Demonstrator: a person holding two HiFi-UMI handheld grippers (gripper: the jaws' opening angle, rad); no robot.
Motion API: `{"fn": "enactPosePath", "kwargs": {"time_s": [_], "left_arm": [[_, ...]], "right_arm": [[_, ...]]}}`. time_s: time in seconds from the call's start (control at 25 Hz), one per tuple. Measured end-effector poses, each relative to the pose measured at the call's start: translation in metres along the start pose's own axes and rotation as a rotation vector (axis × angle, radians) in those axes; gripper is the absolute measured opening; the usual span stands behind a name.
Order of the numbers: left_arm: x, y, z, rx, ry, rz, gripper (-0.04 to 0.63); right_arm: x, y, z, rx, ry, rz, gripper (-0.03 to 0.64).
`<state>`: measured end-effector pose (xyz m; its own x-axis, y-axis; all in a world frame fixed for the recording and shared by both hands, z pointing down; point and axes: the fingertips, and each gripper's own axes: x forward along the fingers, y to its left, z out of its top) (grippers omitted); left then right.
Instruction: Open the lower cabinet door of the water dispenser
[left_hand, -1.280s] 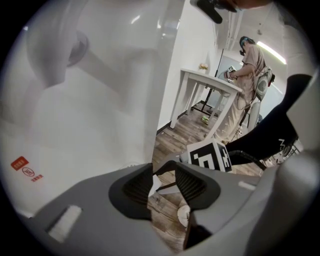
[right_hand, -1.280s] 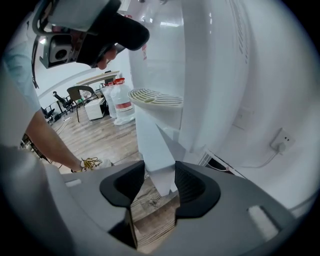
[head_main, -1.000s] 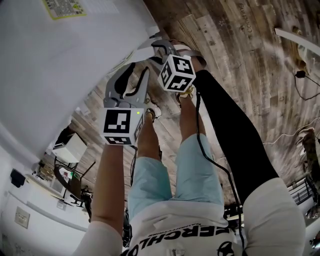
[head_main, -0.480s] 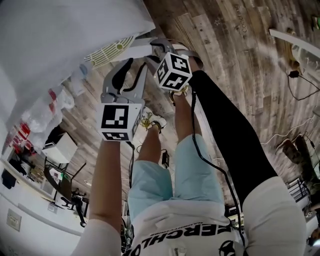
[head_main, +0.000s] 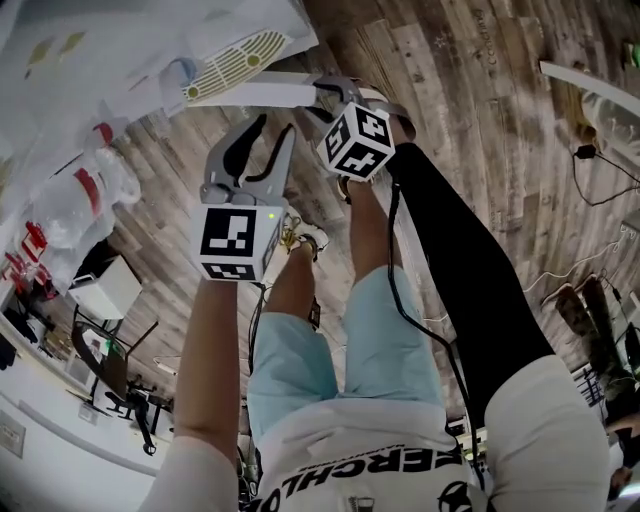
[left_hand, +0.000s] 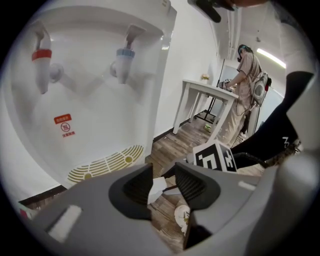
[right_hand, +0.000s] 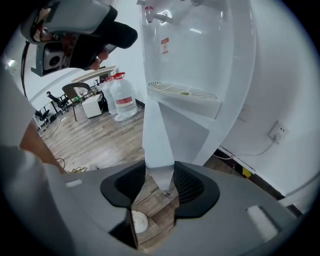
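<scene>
Both right gripper (right_hand: 160, 184) jaws clamp the cabinet door (right_hand: 158, 125) edge.

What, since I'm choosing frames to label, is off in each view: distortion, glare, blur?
Head view: fisheye curves the floor planks, and the water dispenser is washed out. Left gripper view: round black vignette, with the left claw soft up close. Right gripper view: same vignette, with the dispenser's white panels nearly blown out; the cabinet door held in the right claw is sharp.
</scene>
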<state>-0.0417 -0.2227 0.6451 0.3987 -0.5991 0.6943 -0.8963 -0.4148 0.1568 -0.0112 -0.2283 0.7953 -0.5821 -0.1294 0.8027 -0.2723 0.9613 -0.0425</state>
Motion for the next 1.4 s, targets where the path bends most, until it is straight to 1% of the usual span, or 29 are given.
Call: {"fn": "enactPosePath", "kwargs": {"time_s": [0.16, 0.36, 0.6, 0.88, 1.12, 1.4], "left_arm": [[-0.014, -0.003, -0.012, 0.003, 0.001, 0.000, 0.195], [-0.029, 0.001, -0.019, -0.005, -0.030, 0.016, 0.195], [-0.050, 0.005, -0.038, -0.014, -0.028, 0.033, 0.195], [-0.074, 0.018, -0.055, -0.047, -0.050, 0.062, 0.195], [-0.094, 0.032, -0.071, -0.082, -0.064, 0.091, 0.195], [-0.116, 0.050, -0.091, -0.096, -0.066, 0.124, 0.195]], "right_arm": [[-0.002, 0.019, -0.005, -0.008, 0.020, 0.010, 0.176], [-0.001, 0.042, -0.008, -0.050, 0.046, 0.012, 0.176], [0.002, 0.074, -0.008, -0.071, 0.059, 0.036, 0.176], [0.007, 0.105, -0.005, -0.062, 0.074, 0.054, 0.176], [0.009, 0.126, -0.004, -0.083, 0.096, 0.065, 0.176], [0.017, 0.155, 0.000, -0.103, 0.117, 0.085, 0.176]]}}
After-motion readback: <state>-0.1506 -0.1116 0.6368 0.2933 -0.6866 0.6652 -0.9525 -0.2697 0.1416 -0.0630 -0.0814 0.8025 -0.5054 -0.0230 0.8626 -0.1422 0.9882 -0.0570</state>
